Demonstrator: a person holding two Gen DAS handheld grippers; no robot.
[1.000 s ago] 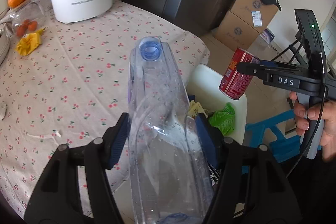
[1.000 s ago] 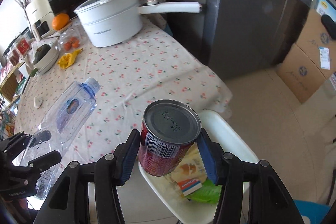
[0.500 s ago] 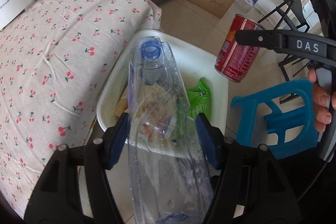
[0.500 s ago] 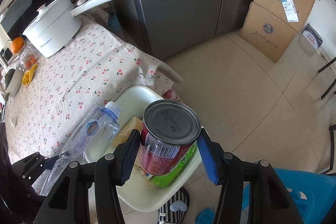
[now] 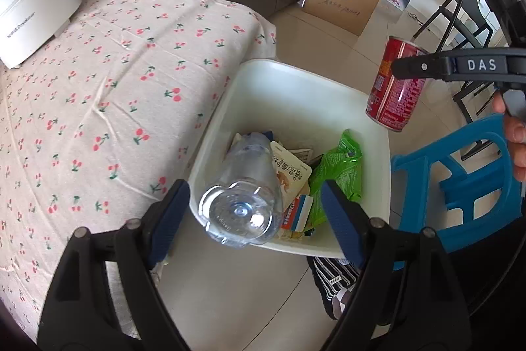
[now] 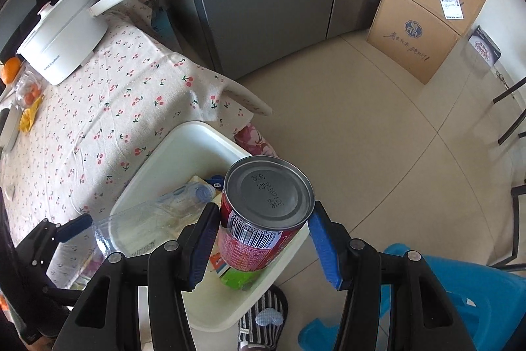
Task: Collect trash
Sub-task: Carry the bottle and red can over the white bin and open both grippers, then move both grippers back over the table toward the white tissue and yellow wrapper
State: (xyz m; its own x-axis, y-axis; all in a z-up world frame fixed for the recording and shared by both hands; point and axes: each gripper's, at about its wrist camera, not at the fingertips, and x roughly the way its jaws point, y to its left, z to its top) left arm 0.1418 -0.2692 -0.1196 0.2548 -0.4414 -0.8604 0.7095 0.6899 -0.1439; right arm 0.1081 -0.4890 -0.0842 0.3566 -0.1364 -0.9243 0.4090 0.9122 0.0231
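Through the left wrist camera we see the left gripper [image 5: 254, 213] spread wide, its blue pads clear of the clear plastic bottle [image 5: 245, 189], which lies neck-down in the white bin [image 5: 296, 87] with its base toward us, leaning near the bin's front rim. The bin sits on the floor against the table's cherry-print cloth [image 5: 115, 87] and already holds a green wrapper [image 5: 338, 170] and a few snack packets [image 5: 291, 173]. The right gripper [image 6: 263, 239] carries a red can [image 6: 263, 219] over the bin's far corner; its left pad presses the can's side, while the right pad seems to stand slightly off it, though the fisheye bend may be misleading us, so we cannot tell how firm the grip is. From the left camera the can [image 5: 396, 87] hangs tilted above the bin's right rim. A white pot [image 6: 62, 45] stands far back on the table, and a blue stool [image 5: 460, 183] is just beside the bin.
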